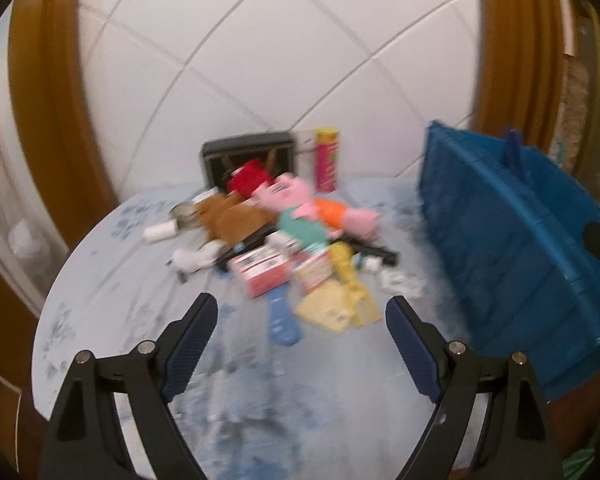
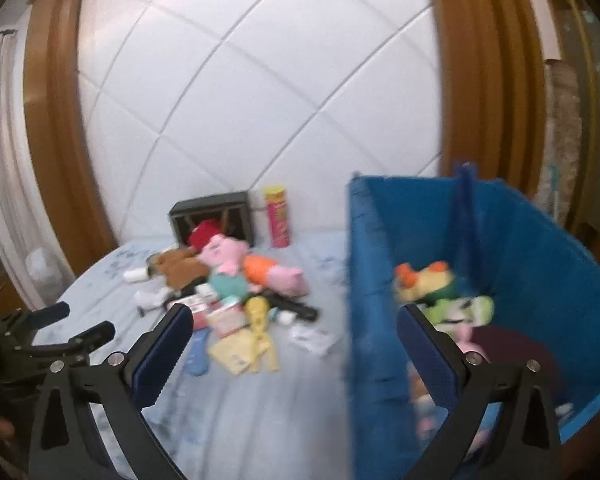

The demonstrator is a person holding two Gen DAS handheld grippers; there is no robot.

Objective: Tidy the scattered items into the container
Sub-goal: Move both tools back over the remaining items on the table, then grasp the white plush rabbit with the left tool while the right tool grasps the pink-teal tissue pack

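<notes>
Standing spread and empty, the jaws of the left gripper (image 1: 302, 316) and the right gripper (image 2: 294, 326) hang above the table (image 1: 100, 280). The scattered items (image 1: 276, 232) lie heaped at its middle: soft plush toys, likely light and best pinched at a limb; small cartons, stiffer, taken across their sides. Beside the heap stands the blue container (image 2: 540, 264), already holding several plush toys (image 2: 432, 284).
</notes>
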